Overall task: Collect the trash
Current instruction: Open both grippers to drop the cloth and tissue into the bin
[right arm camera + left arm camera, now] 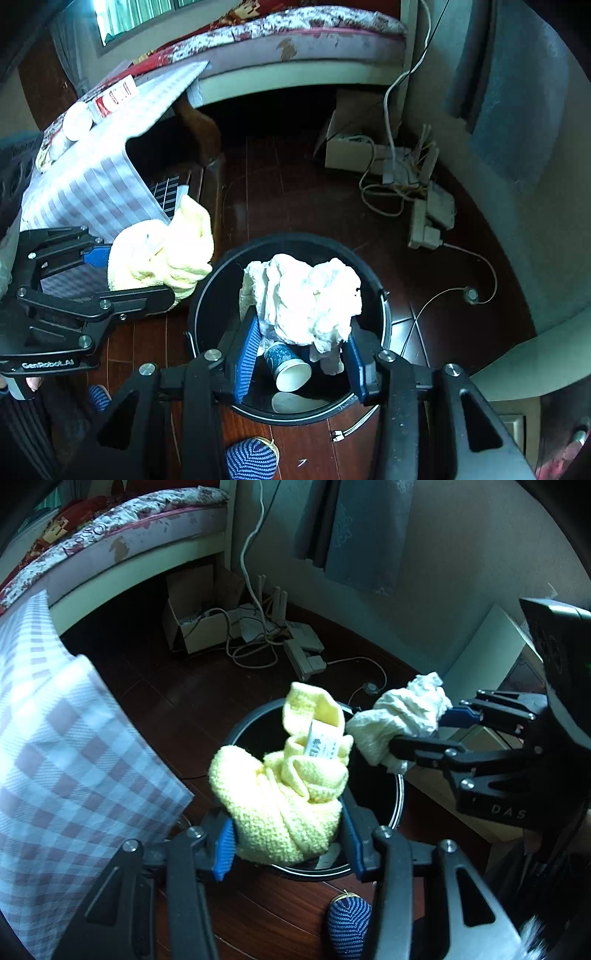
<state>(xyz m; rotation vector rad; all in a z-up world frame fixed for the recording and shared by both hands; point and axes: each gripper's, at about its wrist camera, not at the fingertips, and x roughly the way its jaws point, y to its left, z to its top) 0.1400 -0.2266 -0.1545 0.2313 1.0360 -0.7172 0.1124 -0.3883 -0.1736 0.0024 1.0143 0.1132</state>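
Note:
My left gripper (288, 838) is shut on a yellow knitted cloth (284, 790) and holds it over the near rim of the black round bin (397, 805). My right gripper (301, 354) is shut on a crumpled white paper wad (306, 295) and holds it above the bin's opening (382, 302). In the left wrist view the right gripper (417, 731) comes in from the right with the wad (399, 716). In the right wrist view the left gripper (129, 273) and yellow cloth (166, 254) are left of the bin. A blue paper cup (288, 365) lies inside the bin.
A table with a checked cloth (66, 746) stands at the left, close to the bin. A bed (129, 539) is behind it. Cables, a power strip (306, 653) and a cardboard box (192, 624) lie on the dark wood floor by the wall. A blue striped slipper (349, 923) is near the bin.

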